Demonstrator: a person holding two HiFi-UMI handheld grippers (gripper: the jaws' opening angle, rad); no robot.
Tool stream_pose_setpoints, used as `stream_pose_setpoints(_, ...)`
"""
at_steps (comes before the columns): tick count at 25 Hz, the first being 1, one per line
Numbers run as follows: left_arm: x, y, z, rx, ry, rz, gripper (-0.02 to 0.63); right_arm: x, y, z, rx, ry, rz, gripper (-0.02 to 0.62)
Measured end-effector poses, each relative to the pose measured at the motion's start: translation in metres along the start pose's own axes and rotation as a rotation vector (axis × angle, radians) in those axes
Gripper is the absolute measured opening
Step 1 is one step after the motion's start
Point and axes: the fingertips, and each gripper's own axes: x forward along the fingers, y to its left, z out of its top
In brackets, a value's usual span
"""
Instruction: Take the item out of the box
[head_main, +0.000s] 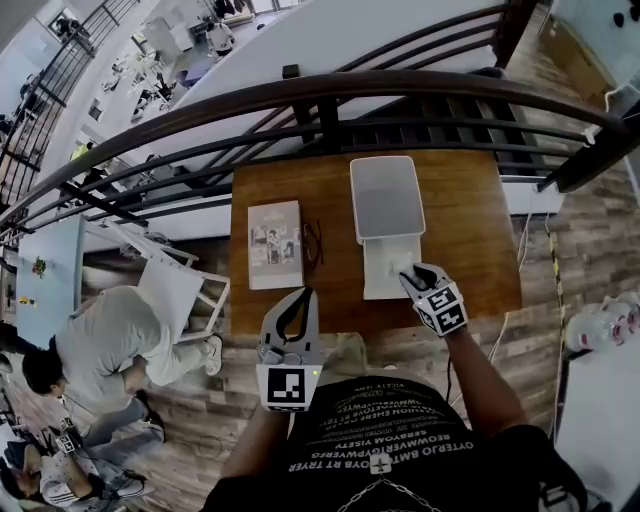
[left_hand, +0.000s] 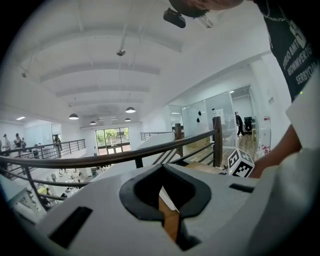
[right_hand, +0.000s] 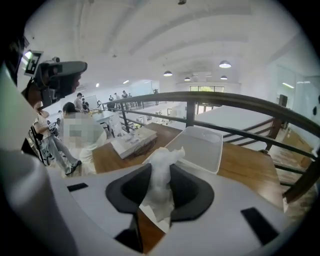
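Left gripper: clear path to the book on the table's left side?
Probably yes. The left gripper hovers at the table's near edge, empty, with the book lying flat just ahead of it and only bare wood between them.

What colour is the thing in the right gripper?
White wrapped item, clearest in the right gripper view.

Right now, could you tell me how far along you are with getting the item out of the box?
Done: the box lies open on the table, lid flipped back. In hand: the right gripper is clamped on the white wrapped item over the box's base; the left gripper is empty. Left: lift the item clear and set it down.
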Motion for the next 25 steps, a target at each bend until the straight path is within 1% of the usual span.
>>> stream_pose_setpoints(3, -0.007, -0.005, 0.003, -0.023, 0.001, 0.015, 0.005, -0.023, 0.006, 0.014, 0.005, -0.066, 0.001, 0.109)
stream_pose_setpoints(7, -0.013, -0.016, 0.005, -0.017, -0.002, 0.015, 0.005, -0.060, 0.010, 0.039, -0.001, -0.168, -0.008, 0.109)
stream_pose_setpoints(9, -0.016, -0.023, 0.006, -0.008, -0.009, 0.008, 0.005, -0.080, 0.013, 0.051, -0.016, -0.217, -0.022, 0.109)
stream_pose_setpoints(13, -0.019, -0.038, 0.016, 0.017, -0.052, -0.018, 0.005, -0.124, 0.018, 0.077, -0.049, -0.309, -0.057, 0.107)
stream_pose_setpoints(17, -0.023, -0.051, 0.022, 0.014, -0.047, -0.034, 0.005, -0.167, 0.024, 0.102, -0.086, -0.397, -0.083, 0.107)
stream_pose_setpoints(19, -0.024, -0.056, 0.026, 0.033, -0.068, -0.041, 0.005, -0.185, 0.027, 0.111, -0.093, -0.436, -0.091, 0.106)
stream_pose_setpoints(22, -0.029, -0.067, 0.031, 0.018, -0.073, -0.041, 0.005, -0.213, 0.031, 0.119, -0.105, -0.480, -0.100, 0.106)
stream_pose_setpoints(25, -0.034, -0.084, 0.038, 0.020, -0.070, -0.047, 0.005, -0.246, 0.033, 0.126, -0.136, -0.526, -0.103, 0.104)
